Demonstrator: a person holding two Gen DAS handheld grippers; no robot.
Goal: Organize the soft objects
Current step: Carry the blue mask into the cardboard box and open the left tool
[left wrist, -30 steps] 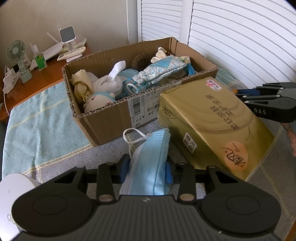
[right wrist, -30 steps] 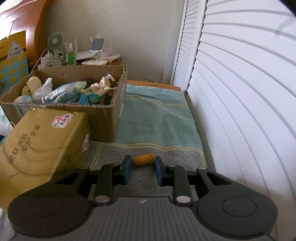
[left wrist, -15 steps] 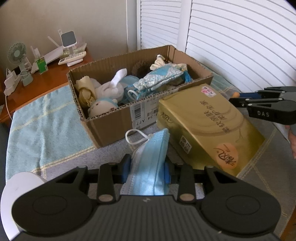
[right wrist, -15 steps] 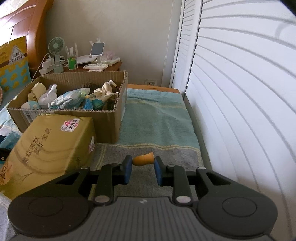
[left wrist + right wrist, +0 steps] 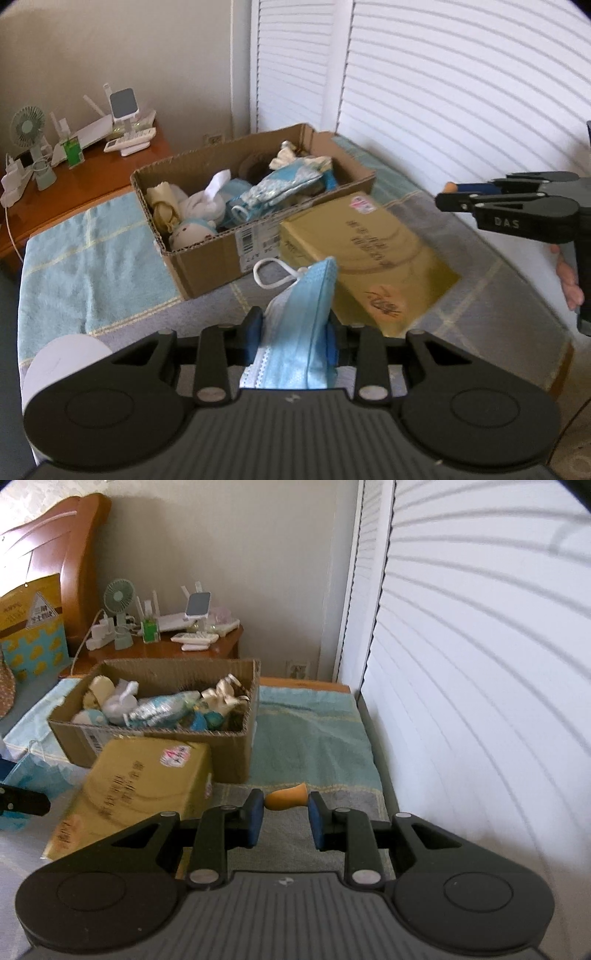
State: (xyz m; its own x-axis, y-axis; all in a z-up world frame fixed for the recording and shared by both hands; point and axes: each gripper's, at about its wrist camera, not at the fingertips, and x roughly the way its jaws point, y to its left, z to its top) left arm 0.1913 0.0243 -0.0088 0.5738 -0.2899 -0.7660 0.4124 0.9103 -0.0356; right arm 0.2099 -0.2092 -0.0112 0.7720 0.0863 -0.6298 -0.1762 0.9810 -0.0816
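My left gripper [image 5: 293,326] has a folded blue face mask [image 5: 310,295] between its pads, which press on it while the jaws are closing a little more. The mask's white ear loop [image 5: 273,275] hangs free. My right gripper [image 5: 284,808] is shut on a small orange soft piece [image 5: 286,797] and shows at the right edge of the left wrist view [image 5: 448,195]. An open cardboard box [image 5: 207,258] ahead holds plush toys and several other soft things. A gold soft pack [image 5: 369,251] lies against the box's front.
Everything rests on a teal and grey blanket [image 5: 92,258]. A wooden side table [image 5: 155,147] with a fan, a router and remotes stands behind. White louvred doors [image 5: 480,664] run along the right. A white round object [image 5: 62,354] sits at the lower left.
Both grippers have risen and drawn back with their loads. The box and gold pack now look smaller and further off. The mask is squeezed slightly narrower.
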